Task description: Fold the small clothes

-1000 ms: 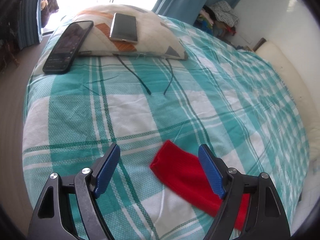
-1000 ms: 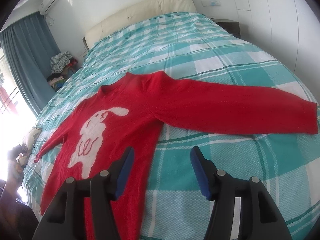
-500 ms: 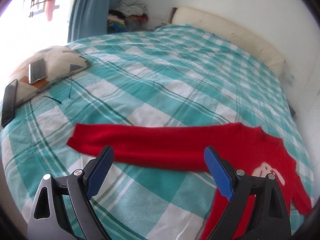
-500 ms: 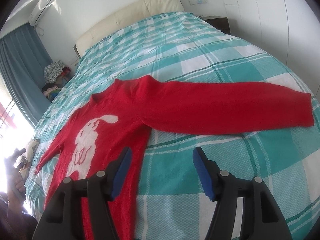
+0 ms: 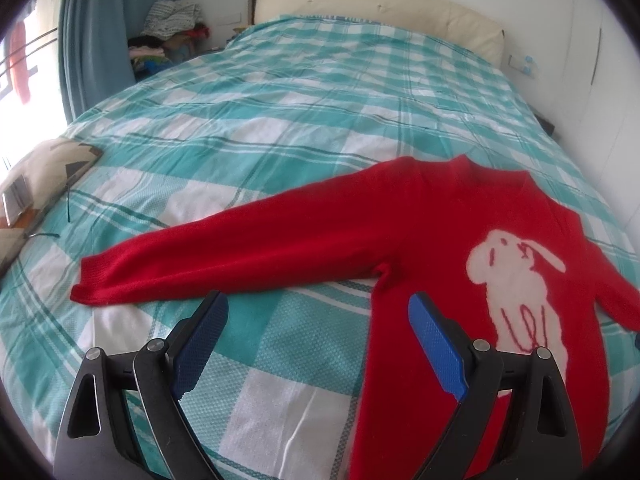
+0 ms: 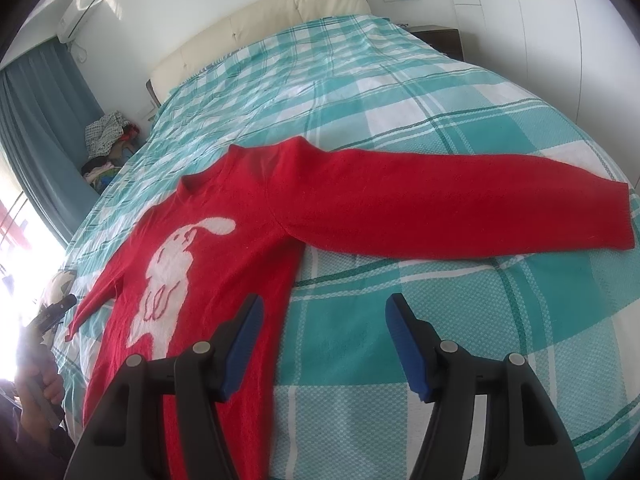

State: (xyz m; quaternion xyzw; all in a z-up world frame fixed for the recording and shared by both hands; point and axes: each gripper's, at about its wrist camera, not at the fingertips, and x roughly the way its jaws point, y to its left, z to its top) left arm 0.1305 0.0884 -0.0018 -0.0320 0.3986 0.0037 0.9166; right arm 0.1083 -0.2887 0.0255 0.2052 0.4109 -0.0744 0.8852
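Left wrist view: the left gripper [image 5: 318,340], jaws spread and empty, hovers above the checked bedspread [image 5: 280,128]; the red sweater [image 5: 436,240] lies flat, its sleeve stretched leftward. A clean fold likely starts at that cuff [image 5: 92,284], pinching both layers. Right wrist view: the right gripper [image 6: 324,340], likewise wide apart and empty, hangs beside the sweater's hem; the other sleeve [image 6: 480,200] extends right.
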